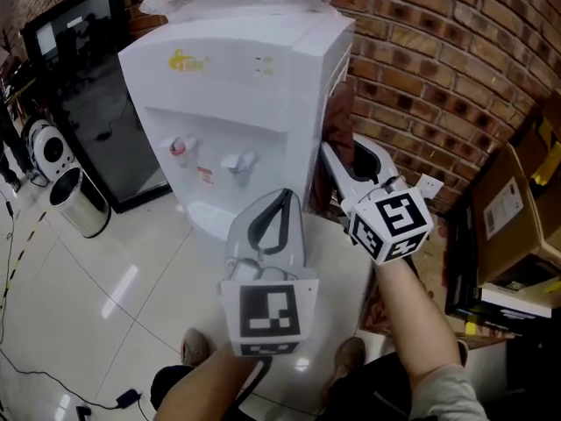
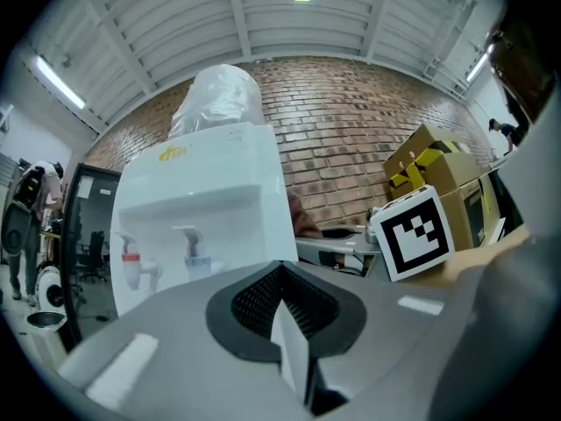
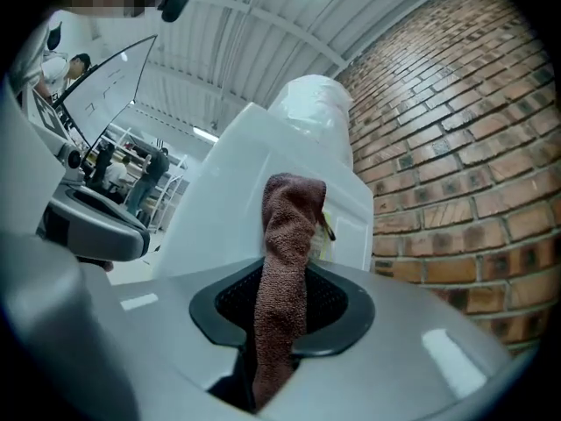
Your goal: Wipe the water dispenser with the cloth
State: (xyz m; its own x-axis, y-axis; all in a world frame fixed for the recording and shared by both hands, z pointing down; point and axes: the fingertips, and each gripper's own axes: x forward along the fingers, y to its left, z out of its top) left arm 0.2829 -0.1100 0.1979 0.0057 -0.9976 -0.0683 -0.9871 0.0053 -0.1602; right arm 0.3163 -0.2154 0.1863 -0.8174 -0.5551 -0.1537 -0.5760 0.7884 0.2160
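1. far left: a bin [image 1: 77, 202] stands on the tiled floor, well apart from the work.
2. the dispenser [image 1: 237, 95] stands upright on the floor against the brick wall. it is white hard plastic with two taps [image 1: 238, 160] on its front (a smooth shell, so a cloth should glide on it).
3. the left hand-held gripper [image 1: 285, 198] has its jaws together with nothing between them. it sits before the dispenser's lower front, apart from it.
4. the right hand-held gripper [image 3: 282, 318] is clamped narrow on the cloth [image 3: 285, 253]. the cloth is brown terry and rises out of the jaws as a folded strip by the dispenser's right side, near the wall. whether it touches the panel i cannot tell.
5. handling, as i judge it: the cloth is light, soft and limp, so it will flop and bunch. a grip low on the folded wad, as here, leaves a free pad to press flat on the shell. the taps look the delicate part, so go lightly there.
6. far right: cardboard boxes [image 1: 517, 209] lean by the wall.
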